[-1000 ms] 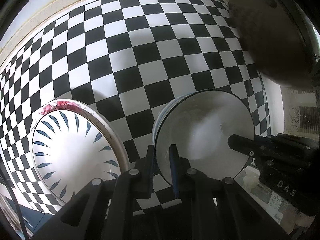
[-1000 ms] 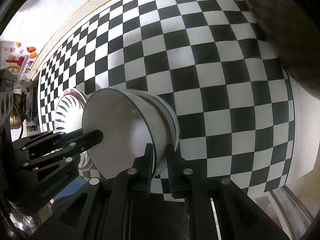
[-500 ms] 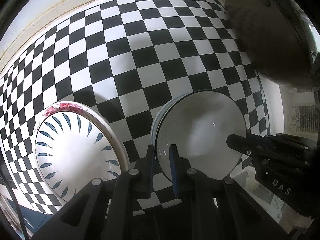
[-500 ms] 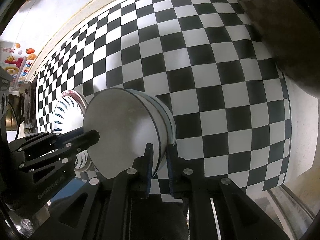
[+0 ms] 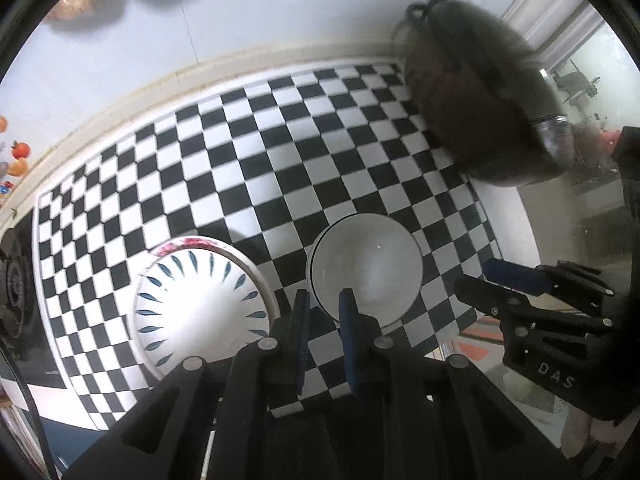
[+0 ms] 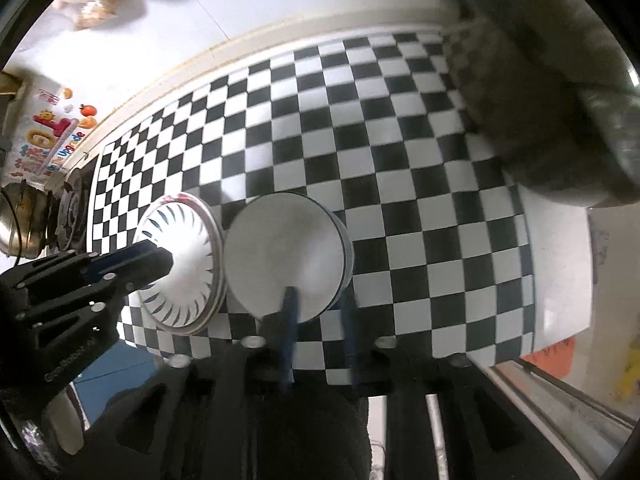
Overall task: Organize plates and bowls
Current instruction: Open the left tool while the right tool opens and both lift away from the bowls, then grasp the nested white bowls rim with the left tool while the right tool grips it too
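White bowl sits on the checkered desk, just right of the patterned plate. Left gripper and right gripper both released, parted at the bowl's near rim. Glazed ceramic: stiff, slippery, breakable; pinch the rim.

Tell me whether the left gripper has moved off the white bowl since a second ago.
Yes. The left gripper has opened and pulled back: the white bowl rim no longer sits clamped, and more checkered cloth and wall show.
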### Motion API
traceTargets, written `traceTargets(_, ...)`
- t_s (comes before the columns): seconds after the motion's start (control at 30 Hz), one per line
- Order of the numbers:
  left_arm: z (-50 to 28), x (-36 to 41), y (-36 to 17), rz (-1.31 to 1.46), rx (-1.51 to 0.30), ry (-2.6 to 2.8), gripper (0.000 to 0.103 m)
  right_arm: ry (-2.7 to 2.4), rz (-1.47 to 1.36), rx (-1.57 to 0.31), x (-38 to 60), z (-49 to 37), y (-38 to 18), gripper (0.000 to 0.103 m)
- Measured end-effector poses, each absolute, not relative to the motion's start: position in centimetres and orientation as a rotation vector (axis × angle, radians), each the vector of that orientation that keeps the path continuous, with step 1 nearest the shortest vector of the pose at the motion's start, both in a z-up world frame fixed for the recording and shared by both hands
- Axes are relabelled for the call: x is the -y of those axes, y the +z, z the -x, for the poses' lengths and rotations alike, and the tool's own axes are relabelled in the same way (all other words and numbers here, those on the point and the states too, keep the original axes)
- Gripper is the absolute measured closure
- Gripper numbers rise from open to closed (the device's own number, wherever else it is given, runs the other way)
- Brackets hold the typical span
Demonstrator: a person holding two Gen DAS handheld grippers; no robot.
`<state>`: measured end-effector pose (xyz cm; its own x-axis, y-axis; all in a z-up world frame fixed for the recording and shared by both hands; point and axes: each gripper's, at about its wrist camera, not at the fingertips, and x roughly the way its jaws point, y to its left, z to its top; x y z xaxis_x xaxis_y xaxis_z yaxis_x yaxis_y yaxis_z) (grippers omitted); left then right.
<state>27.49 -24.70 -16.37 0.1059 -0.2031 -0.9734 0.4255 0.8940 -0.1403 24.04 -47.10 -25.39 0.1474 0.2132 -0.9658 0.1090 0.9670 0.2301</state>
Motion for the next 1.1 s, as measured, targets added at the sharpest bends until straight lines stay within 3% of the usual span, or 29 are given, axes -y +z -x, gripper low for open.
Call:
traceTargets(0.07,-26.9,24.4,-15.2,-0.198,-1.365,-0.467,0.090,0.072,-0.255,-1.392,46.8,-23.3,-23.7,0.057)
traceTargets(0.2,-25.6,23.9,-13.0,-0.208,-1.311,-0.457,0.082,0.056,-0.223,-1.353,46.3,-21.8,-21.4,0.028)
traceTargets(0.3,-24.8,23.6,-11.8,-0.226,-1.265,-0.445,0.078,0.046,-0.198,-1.332,45.9,-20.9,-20.2,0.021)
traceTargets(0.8,-23.7,22.5,-10.0,-0.205,-1.226,-0.421,0.075,0.016,-0.242,-1.244,46.4,-18.5,-16.0,0.014)
traceTargets(1.1,-27.5,22.7,-16.1,-0.105,-1.404,-0.451,0.075,-0.004,-0.352,-1.287,48.8,-20.3,-21.1,0.013)
